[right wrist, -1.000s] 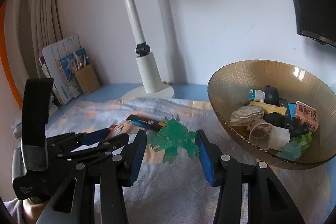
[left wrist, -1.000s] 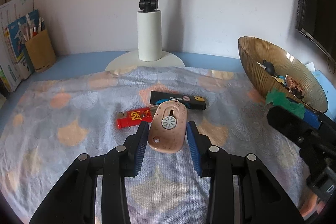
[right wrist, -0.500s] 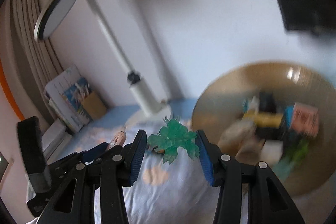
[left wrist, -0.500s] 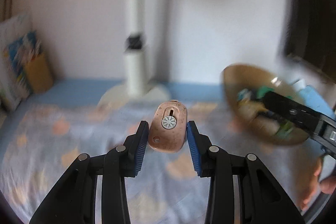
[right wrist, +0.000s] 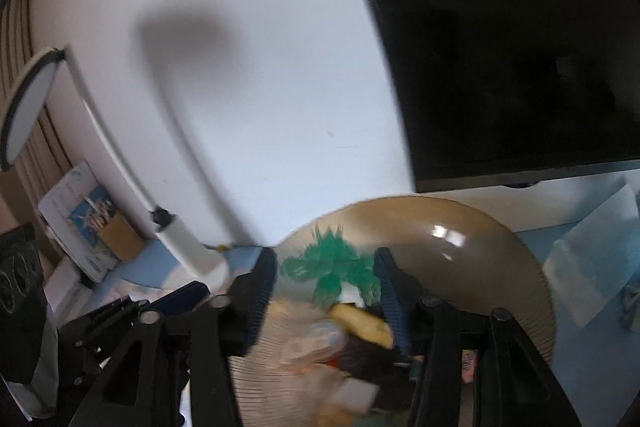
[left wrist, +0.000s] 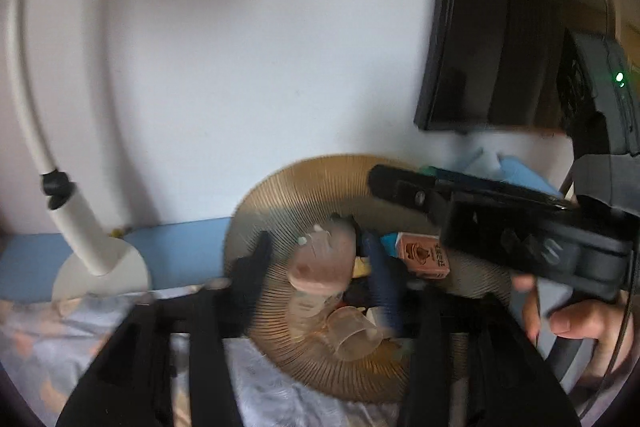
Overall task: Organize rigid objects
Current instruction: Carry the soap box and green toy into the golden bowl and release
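Left gripper (left wrist: 320, 267): jaws spread wide over the bowl; a clear gap shows on the left side of the pink piece, while the blue pad on the right lies close to it; the frame is blurred.
Pink oval piece (left wrist: 322, 259): sits between the left jaws, nearer the right one; it seems loose rather than pinched, though the blur leaves this unsure; directly over the bowl's inside.
Right gripper (right wrist: 326, 273): jaws spread; gaps show on both sides of the green piece, so nothing is pressed.
Green leafy plastic piece (right wrist: 334, 267): between the right jaws at fingertip level, over the bowl's far inner wall; whether it touches either pad cannot be told.
Amber ribbed bowl (left wrist: 280, 195): just ahead of and below both sets of jaws; holds a pink printed box (left wrist: 422, 255) to the right of the left jaws, a clear cup (left wrist: 352, 333) below them and a yellow block (right wrist: 362, 321) below the right jaws.
White desk lamp (left wrist: 80, 231): well left of the left jaws, on the blue surface.
Dark screen (right wrist: 520, 47): above and right of the right jaws, on the wall.
Patterned cloth (left wrist: 48, 331): under the left jaw.
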The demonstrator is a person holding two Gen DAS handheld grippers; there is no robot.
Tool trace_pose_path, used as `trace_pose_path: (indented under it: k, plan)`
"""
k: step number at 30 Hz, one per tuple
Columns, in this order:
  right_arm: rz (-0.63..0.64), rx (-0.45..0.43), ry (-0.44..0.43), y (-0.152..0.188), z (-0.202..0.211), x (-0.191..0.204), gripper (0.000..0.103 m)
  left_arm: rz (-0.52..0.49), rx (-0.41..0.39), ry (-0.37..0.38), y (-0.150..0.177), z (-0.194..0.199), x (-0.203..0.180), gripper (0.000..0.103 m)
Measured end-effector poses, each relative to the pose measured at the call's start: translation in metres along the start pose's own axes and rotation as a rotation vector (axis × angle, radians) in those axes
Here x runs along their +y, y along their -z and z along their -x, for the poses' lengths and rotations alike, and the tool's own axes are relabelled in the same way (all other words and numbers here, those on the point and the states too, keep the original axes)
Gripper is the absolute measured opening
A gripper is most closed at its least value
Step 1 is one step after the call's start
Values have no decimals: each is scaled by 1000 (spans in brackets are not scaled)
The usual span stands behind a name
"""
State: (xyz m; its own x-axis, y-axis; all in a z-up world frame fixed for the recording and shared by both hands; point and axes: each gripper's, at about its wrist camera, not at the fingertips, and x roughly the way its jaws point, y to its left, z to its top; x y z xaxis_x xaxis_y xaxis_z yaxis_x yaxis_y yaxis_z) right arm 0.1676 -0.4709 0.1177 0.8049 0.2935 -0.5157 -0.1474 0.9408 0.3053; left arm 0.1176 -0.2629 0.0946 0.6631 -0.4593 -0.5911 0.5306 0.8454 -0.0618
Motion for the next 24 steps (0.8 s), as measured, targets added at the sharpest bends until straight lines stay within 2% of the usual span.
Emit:
trace_pose_path:
  k: [1, 3, 4, 7, 9, 11, 13, 16, 20, 24]
  plan:
    - [11, 18, 14, 0, -3, -4, 103, 6, 33, 34, 2, -8, -1, 103]
    - [27, 37, 79, 1, -5, -8, 103, 47, 124, 101, 7, -26, 2, 103]
    - [32, 35, 96, 1, -3, -9, 103, 69, 157, 108, 12, -32, 4, 102]
    - [13, 36, 90, -1, 5, -12, 103, 84, 152, 69, 24, -30, 6, 102]
    - [14, 41, 111, 1, 8, -9, 103, 93, 100, 91, 31, -18, 8, 102]
    - [51, 55, 129, 5, 8, 1, 103, 114, 96, 1, 33, -7, 14, 102]
    - [83, 66, 136, 8, 8, 14, 103, 127, 67, -50, 31, 8, 28, 102]
    - [57, 60, 85, 2, 16, 34, 103, 136, 49, -137, 29, 29, 56, 102]
    - [27, 38, 8, -14, 23, 74, 103, 238, 38, -236, 40, 58, 119, 102]
    - [6, 76, -53, -9, 10, 121, 103, 317, 39, -301, 69, 79, 177, 102]
